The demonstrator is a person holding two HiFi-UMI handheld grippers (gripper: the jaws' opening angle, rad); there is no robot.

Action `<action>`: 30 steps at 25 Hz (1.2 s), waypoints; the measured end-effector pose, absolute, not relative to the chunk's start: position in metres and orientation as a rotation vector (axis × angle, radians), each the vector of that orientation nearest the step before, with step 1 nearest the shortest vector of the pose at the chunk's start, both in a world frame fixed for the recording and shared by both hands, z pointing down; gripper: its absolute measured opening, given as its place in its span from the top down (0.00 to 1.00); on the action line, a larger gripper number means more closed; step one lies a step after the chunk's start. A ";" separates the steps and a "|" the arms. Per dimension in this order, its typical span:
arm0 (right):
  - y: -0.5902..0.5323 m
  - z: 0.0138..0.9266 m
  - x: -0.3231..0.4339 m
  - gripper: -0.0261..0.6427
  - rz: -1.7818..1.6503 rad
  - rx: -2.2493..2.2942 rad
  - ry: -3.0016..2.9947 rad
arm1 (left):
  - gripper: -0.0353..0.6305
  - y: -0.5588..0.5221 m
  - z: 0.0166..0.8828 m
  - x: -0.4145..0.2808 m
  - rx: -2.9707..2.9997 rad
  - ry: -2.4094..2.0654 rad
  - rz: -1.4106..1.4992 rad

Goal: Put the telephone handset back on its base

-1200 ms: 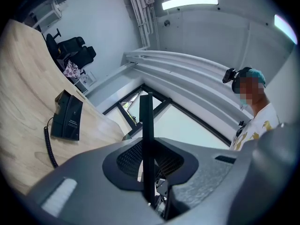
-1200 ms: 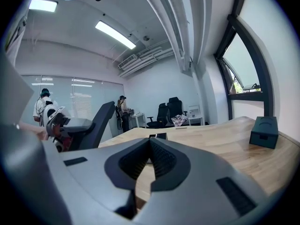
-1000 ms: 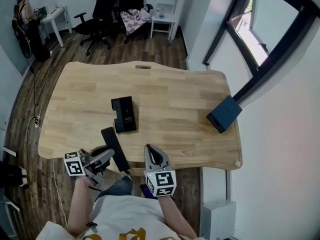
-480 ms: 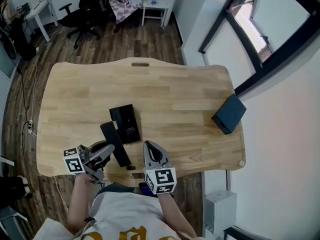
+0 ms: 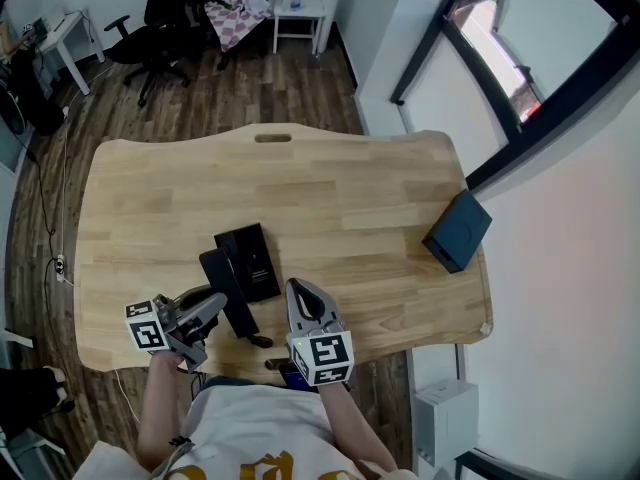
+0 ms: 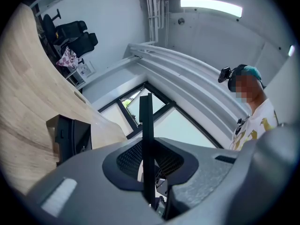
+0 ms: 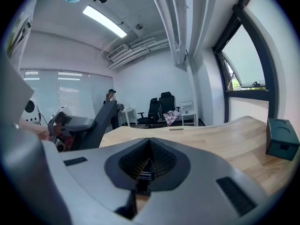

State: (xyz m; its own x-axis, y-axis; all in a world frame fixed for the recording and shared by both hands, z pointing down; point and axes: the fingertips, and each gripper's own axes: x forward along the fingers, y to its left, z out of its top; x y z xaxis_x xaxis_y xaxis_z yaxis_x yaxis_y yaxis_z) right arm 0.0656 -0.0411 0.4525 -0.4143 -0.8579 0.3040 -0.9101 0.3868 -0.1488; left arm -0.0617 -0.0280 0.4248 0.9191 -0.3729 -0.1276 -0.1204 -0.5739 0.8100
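Pinching the telephone handset (image 5: 226,288) near its lower end, the left gripper (image 5: 215,311) holds it along the left edge of the base (image 5: 252,258), long axes roughly parallel; the cradle lies just rightward. The right gripper (image 5: 298,294), jaws pressed together and empty, sits beside them.

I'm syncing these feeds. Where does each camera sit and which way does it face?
Head view: on the head, looking steeply down at the table; shows both forearms, left gripper, right gripper.
Left gripper view: on that gripper, tilted up past the clamped handset toward window and ceiling; shows the person's shirt.
Right gripper view: on that gripper, level across the table toward chairs; shows its shut jaws.
Shared: handset in all three.
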 end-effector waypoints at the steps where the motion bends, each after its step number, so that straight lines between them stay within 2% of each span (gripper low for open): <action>1: -0.044 0.452 0.067 0.95 0.440 1.578 -2.468 | 0.84 -0.029 0.425 -0.061 2.173 -0.360 -0.353; 30: -0.057 0.506 0.074 0.95 0.558 1.492 -2.420 | 0.84 -0.043 0.474 -0.058 2.117 -0.411 -0.334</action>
